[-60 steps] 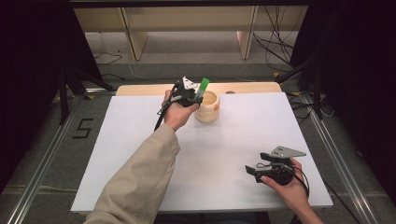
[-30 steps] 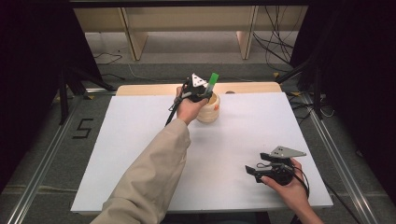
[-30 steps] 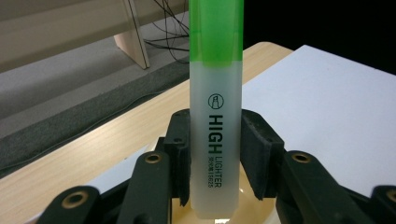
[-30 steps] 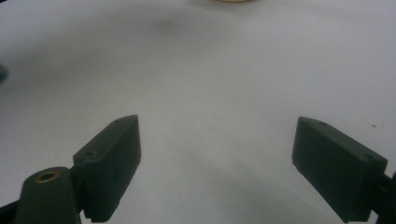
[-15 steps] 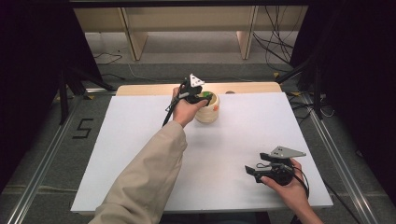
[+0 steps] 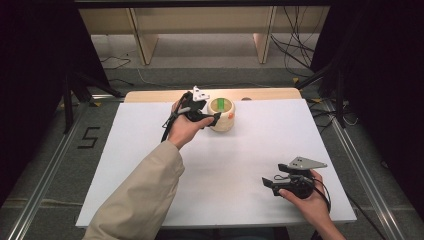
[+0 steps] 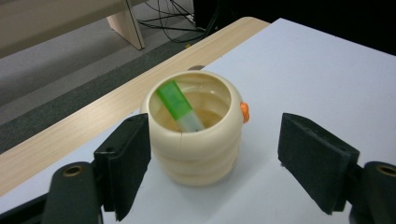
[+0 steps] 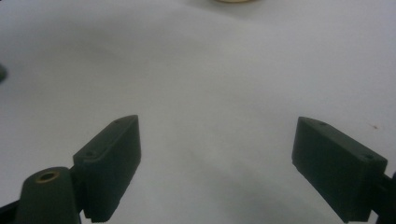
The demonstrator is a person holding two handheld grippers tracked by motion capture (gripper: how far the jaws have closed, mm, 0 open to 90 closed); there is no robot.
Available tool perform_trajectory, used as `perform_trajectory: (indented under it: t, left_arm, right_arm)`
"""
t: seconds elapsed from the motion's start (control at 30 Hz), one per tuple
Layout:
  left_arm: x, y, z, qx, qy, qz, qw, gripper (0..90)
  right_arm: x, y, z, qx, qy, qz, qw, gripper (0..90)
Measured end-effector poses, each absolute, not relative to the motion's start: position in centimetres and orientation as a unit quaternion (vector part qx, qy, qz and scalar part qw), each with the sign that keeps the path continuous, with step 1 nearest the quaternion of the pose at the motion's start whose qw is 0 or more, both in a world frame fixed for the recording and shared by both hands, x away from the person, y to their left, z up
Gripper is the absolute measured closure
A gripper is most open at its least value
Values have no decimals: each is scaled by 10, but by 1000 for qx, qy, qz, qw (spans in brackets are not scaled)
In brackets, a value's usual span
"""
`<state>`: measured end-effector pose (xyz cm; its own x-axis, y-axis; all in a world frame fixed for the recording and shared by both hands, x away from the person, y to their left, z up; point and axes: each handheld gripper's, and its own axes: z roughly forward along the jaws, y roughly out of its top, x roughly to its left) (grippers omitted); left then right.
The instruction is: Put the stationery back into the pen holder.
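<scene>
Left gripper (image 6: 212, 119): jaws have just been opening and stand wide apart, nothing between the pads; a second ago they were closed on the marker above the cup.
Marker (image 7: 179, 105): green, now released, leaning tilted inside the cup, just ahead of the left jaws.
Cup (image 7: 194, 135): cream, ribbed, upright on the white table (image 6: 250, 165), its place unchanged.
Left hand (image 6: 185, 127): drawn back from the cup rim since the earlier frame.
Right gripper (image 6: 271, 184): released, jaws spread wide over bare table, well apart from the cup; position unchanged.
</scene>
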<state>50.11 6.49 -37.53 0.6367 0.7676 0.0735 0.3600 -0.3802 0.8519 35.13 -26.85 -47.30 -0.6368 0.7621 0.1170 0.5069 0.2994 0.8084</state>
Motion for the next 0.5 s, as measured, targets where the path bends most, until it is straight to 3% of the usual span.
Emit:
perform_trajectory:
  t: [0.5]
  left_arm:
    - [473,83,-379,806,348,225,423,215]
  right_arm:
    - [351,-269,-472,401,792,436,147,165]
